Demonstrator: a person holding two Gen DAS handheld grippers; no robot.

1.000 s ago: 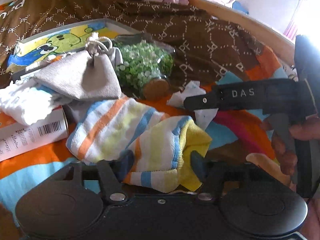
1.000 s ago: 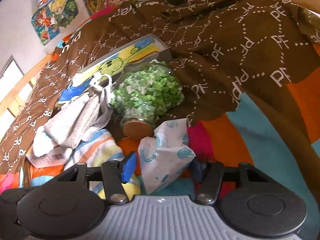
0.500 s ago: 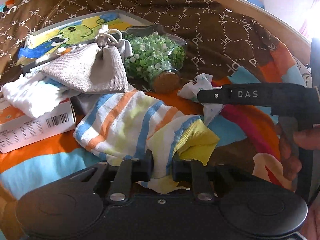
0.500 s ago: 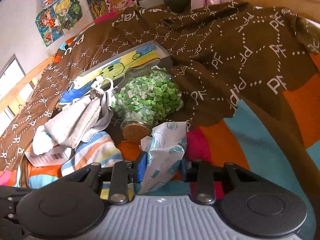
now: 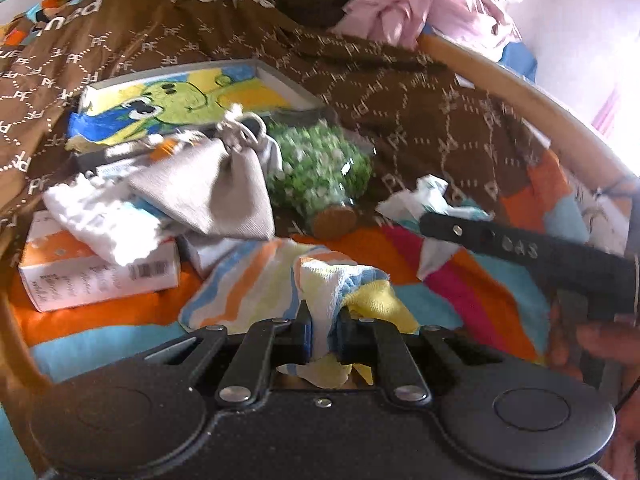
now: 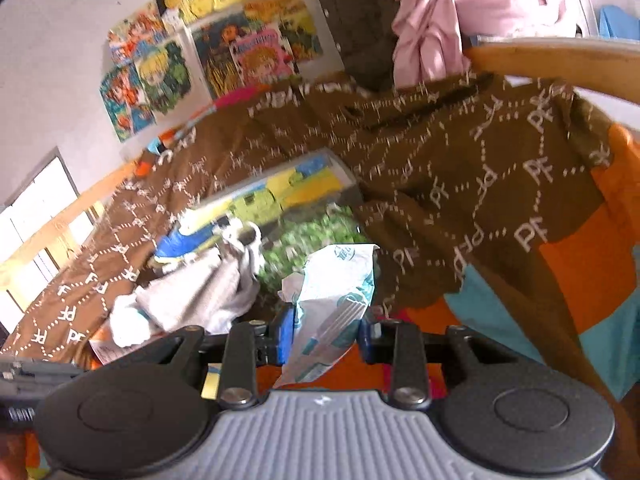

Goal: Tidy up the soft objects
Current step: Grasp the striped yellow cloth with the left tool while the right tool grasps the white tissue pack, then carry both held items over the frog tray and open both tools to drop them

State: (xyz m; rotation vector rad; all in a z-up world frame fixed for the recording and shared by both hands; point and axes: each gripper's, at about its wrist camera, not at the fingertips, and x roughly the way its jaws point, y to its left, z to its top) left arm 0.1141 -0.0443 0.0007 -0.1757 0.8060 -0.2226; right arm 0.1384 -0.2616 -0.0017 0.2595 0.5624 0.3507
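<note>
Now we see our left hand-held gripper (image 5: 323, 330) pinched tight on a fold of the striped towel (image 5: 256, 280), its jaws having just been closing on the cloth. Our right hand-held gripper (image 6: 324, 334) is clamped on the crumpled white-and-teal packet (image 6: 334, 300), held narrow around it. Both soft things sit at the near edge of the pile on the bed; bare bedsheet (image 5: 100, 320) lies open on the near side. Behind crowd the grey drawstring pouch (image 5: 216, 196), the jar of green beads (image 5: 320, 168) and the brown blanket (image 5: 420, 112). Only the left view shows the white carton (image 5: 96, 276); only the right view shows the wall posters (image 6: 208, 48).
</note>
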